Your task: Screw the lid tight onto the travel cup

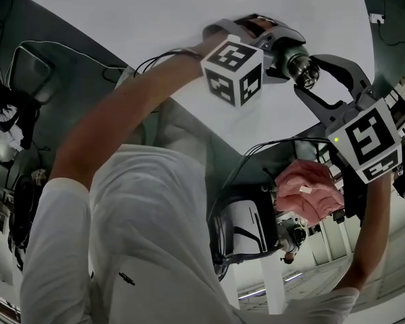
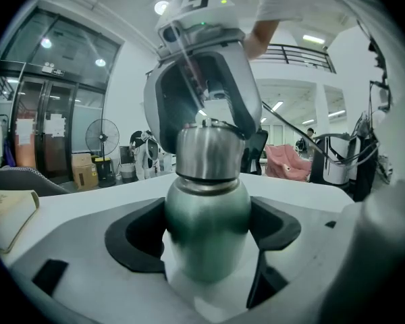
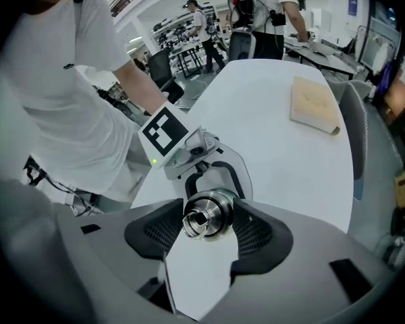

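The left claw (image 2: 209, 233) is pinching the green steel travel cup (image 2: 206, 208) by its rounded body and is holding it upright above the near edge of the white desk (image 3: 283, 160). The right claw (image 3: 204, 227) is coming from above, and its pads are pressing on both sides of the shiny round steel lid (image 3: 208, 214). I think the cup is stiff and smooth, so it can slip. It is better to grip the lid's side wall and the wide body.

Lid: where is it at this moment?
The lid sits atop the travel cup at the left gripper view's centre, between the jaws of the right gripper.
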Tool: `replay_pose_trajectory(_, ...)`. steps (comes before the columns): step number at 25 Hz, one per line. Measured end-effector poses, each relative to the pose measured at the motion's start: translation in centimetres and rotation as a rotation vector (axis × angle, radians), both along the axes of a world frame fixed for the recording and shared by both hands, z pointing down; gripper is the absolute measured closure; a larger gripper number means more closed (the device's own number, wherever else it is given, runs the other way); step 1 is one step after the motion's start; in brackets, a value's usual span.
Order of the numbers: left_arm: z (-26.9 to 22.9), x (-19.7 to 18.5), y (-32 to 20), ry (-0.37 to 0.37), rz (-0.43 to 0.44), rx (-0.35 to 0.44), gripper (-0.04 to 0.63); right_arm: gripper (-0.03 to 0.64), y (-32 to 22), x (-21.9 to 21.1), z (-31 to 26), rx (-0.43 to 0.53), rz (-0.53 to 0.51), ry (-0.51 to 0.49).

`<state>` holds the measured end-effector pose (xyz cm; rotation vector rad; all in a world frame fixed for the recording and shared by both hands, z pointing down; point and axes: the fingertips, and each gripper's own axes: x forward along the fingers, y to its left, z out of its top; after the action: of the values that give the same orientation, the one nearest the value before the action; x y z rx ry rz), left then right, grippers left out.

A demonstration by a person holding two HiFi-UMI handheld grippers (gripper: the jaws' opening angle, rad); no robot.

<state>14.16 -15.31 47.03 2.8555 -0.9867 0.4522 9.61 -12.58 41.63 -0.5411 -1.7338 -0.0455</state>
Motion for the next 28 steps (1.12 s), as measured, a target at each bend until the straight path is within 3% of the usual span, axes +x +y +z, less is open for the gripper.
replay_pose_trajectory(11,-0.3,0.3,0.0,-0.005,-0.005,0.003,0.229,0.397,-1.2,0.4,-0.3,0.023,0.459,-0.065)
replay_pose_trajectory(14,-0.3,0.3,-0.2,-0.005,-0.009,0.004,0.229,0.396,-1.4,0.6,-0.4,0.032,0.481,-0.116)
replay_pose_trajectory(17,-0.3,0.5,-0.2,0.001,-0.009,0.005,0.229,0.370,-1.3,0.7,-1.0,0.122,0.392,-0.153)
replay_pose_trajectory(20,-0.3,0.3,-0.3,0.000,-0.012,0.005,0.229,0.355,-0.4,0.5,-1.9,0.231,0.169,-0.173)
replay_pose_trajectory(23,-0.4,0.3,-0.3,-0.001,-0.012,0.003,0.229,0.354,0.8,1.2,-2.5,0.270,-0.072,-0.160)
replay_pose_trajectory(28,-0.3,0.4,-0.3,0.002,-0.014,0.006,0.229,0.354,0.7,1.4,-2.3,0.324,-0.326,-0.134)
